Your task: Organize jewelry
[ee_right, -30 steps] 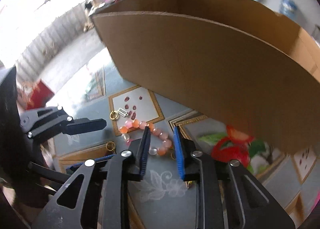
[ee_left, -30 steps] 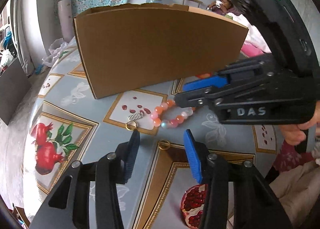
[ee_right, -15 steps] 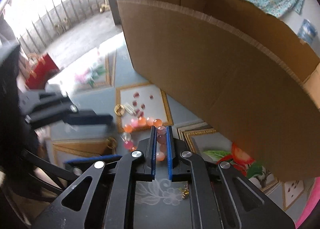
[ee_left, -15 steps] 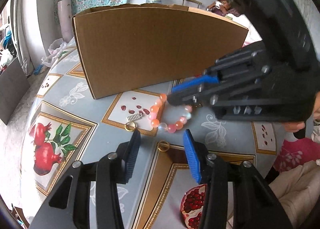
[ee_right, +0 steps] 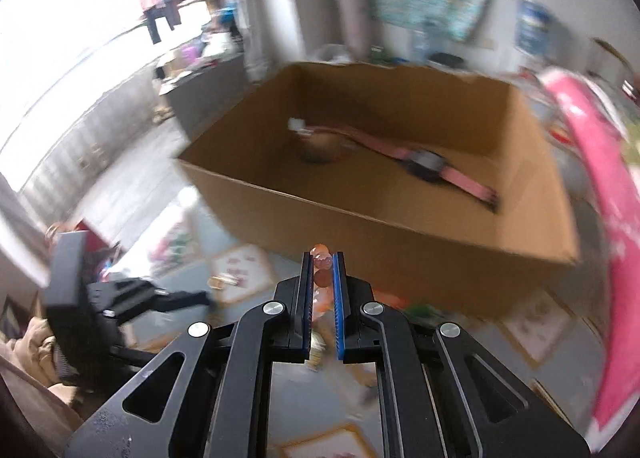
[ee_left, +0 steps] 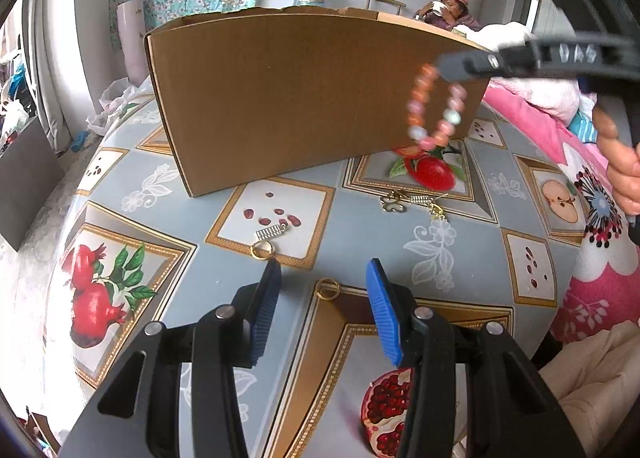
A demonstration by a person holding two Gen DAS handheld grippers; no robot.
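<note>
The bead bracelet (ee_left: 436, 110) is clamped in the right gripper (ee_right: 322, 264) and hangs at the upper right before the cardboard box (ee_left: 304, 98). The left gripper (ee_left: 322, 290), half open at lower centre, holds nothing.

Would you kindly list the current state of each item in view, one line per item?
Beaded bracelet: lifted off the table, dangling from the right claw.
Right claw: shut on the beaded bracelet.
Left claw: open, empty, above the table.
Cardboard box: open-topped, upright, a pink watch lying inside.
Gold ring: flat on the table between the left claw's fingers, untouched.
Second gold ring: on the table, beside a small silver piece.
</note>
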